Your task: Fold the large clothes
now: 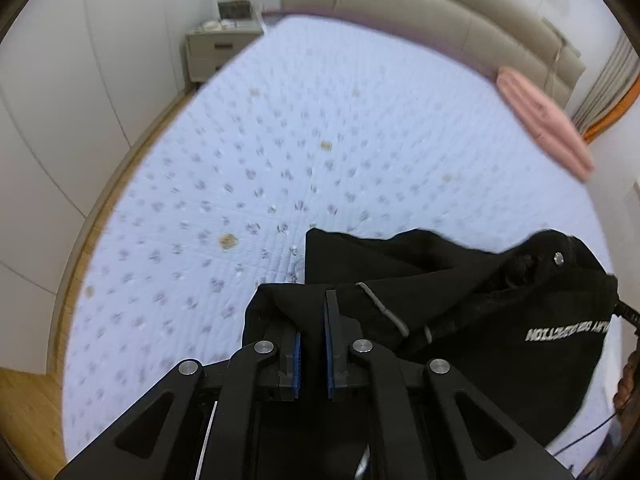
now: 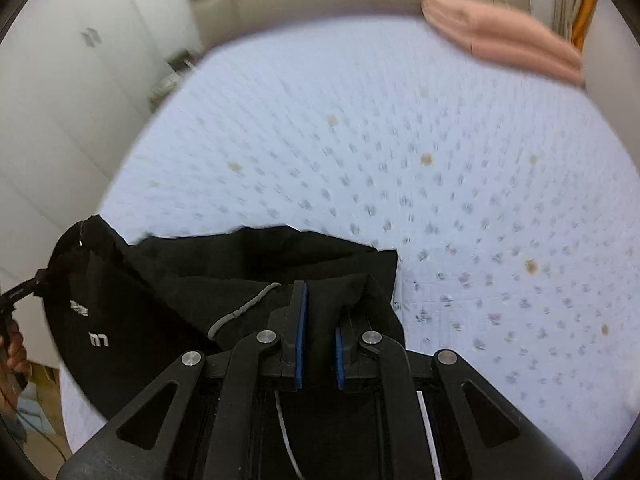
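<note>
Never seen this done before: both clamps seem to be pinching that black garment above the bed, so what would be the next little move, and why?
Probably carry it out over the bed and lower it flat. The left gripper and right gripper both pinch the black garment, which hangs bunched at the near edge.

- left gripper (image 1: 313, 312): pitched steeply down, jaws nearly closed, blue pads pinching a fold of the black garment (image 1: 460, 280).
- right gripper (image 2: 320, 304): same steep downward pitch, jaws clamped on the garment's other end.
- Part of a hand (image 2: 16, 350) shows at the left edge of the right wrist view, gripping a black handle.
</note>
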Demonstrator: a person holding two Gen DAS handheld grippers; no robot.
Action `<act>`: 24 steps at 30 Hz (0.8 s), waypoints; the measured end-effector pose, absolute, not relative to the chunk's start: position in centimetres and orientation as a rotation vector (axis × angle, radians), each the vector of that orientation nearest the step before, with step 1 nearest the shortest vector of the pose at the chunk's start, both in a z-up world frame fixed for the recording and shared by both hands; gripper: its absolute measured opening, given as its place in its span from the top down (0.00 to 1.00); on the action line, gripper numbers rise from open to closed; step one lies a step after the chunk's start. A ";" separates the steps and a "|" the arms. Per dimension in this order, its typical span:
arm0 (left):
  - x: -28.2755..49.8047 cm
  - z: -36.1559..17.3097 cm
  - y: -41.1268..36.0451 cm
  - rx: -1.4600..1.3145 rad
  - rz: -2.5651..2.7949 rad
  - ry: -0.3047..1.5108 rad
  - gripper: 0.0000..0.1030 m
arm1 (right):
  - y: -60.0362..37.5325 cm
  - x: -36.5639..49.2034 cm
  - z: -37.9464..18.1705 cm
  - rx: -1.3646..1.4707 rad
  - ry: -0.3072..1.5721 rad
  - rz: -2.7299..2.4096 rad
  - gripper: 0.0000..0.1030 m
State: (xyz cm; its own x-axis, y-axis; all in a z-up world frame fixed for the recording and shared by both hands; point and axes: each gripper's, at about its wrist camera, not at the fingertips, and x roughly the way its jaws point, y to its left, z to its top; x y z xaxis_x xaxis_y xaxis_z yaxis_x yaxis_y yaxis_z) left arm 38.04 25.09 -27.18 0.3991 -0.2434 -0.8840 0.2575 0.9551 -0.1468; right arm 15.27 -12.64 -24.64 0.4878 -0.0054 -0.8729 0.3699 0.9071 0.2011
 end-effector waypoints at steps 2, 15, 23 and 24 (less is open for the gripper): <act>40.1 -31.0 23.9 0.036 -0.312 1.183 0.89 | -13.5 17.6 -28.7 0.422 1.126 -0.250 0.87; 41.8 -30.4 25.8 -0.045 -0.455 1.210 0.86 | -13.8 18.9 -31.7 0.501 1.220 -0.238 0.75; 42.5 -27.3 31.2 -0.367 -0.657 1.242 0.77 | -18.3 13.8 -25.9 0.768 0.974 -0.172 0.24; 42.1 -27.2 30.7 -0.315 -0.654 1.248 0.76 | -18.1 13.6 -25.7 0.738 0.982 -0.183 0.24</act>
